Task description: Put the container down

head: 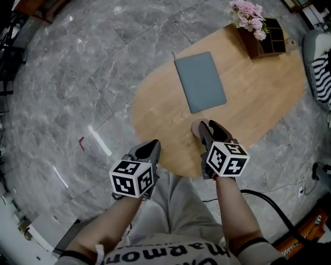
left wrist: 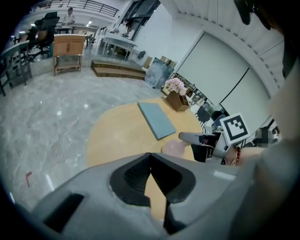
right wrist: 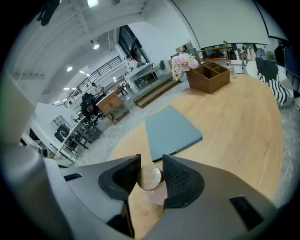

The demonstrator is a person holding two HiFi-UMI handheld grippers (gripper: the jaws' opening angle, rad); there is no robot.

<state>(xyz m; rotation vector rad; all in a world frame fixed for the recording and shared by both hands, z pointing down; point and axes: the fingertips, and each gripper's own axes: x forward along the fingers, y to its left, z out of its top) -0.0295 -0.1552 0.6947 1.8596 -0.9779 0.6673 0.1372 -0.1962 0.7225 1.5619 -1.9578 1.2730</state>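
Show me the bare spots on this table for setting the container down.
Widest bare wood: between the gray pad and the right edge of the table, nearer than the wooden organizer. A smaller patch lies between the pad and the container in the right gripper; a strip runs left of the pad. Crowded only by the organizer and flowers.

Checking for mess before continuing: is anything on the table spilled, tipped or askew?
Nothing stands out: the grey-blue pad lies flat on the wooden table, the wooden organiser with pink flowers stands upright, no spill shows.
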